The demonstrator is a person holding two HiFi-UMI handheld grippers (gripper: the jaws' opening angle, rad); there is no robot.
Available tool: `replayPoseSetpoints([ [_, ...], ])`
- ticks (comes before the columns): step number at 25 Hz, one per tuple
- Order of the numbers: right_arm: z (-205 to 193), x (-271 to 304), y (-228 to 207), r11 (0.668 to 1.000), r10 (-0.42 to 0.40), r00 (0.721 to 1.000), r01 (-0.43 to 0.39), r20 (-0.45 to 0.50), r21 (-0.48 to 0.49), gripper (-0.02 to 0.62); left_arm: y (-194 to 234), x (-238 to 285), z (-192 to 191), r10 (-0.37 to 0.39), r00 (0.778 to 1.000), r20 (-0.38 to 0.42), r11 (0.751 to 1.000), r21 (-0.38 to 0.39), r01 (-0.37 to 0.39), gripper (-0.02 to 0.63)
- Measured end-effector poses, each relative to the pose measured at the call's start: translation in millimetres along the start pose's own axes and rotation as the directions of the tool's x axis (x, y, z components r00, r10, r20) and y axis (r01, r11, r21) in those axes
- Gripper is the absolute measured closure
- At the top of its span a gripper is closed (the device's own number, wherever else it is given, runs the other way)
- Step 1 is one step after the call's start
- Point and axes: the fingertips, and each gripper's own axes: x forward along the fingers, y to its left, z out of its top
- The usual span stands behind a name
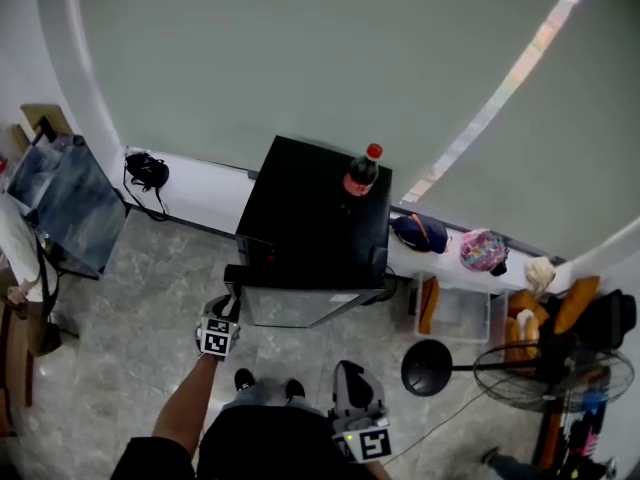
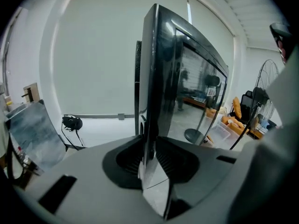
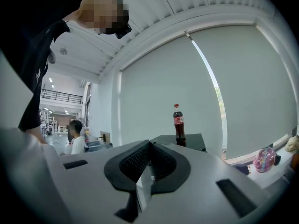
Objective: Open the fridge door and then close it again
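The left gripper (image 2: 148, 146) is clenched on the free edge of the fridge door (image 2: 159, 78): in the left gripper view the dark edge of the door stands upright between the two jaws and both pads press on it. The glass of the door reflects the room, and behind the door a second dark upright edge shows with a narrow gap between them, so the door seems a little open; how far it is open I cannot tell. In the head view this gripper is at the left end of the door, at the front left corner of the black fridge (image 1: 310, 218). The fridge stands on the floor (image 1: 150, 298), with its back near the white ledge under the wall. A cola bottle (image 1: 361, 173) with a red cap stands upright on the top of the fridge, near its rear right corner. The right gripper (image 3: 149, 148) has its jaws pressed together with nothing between them. It is held near the person's body, well apart from the fridge.
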Motion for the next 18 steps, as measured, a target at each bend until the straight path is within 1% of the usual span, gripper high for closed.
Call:
replayPoseSetpoints([
  [4,-1.6,7.6,1.1,0.999,-0.044,0.999,0.044,-0.002,0.003,0.586,8.1,16.2,11.6,-0.025,1.0,-0.001,1.0,0.007,0.025,0.528],
  [8,-1.5,9.7,-0.4,0.995,-0.097,0.995,0.097,0.002,0.005,0.587,14.0,29.3,20.8,-0.049,0.999,-0.003,0.998,0.031,0.049,0.529],
  [18,-8.6,-0.4,-5.0,0.977,-0.215,0.976,0.215,-0.022,0.006,0.587,22.9,52.9,39.9,-0.088,0.996,-0.005,0.994,0.058,0.089,0.528],
])
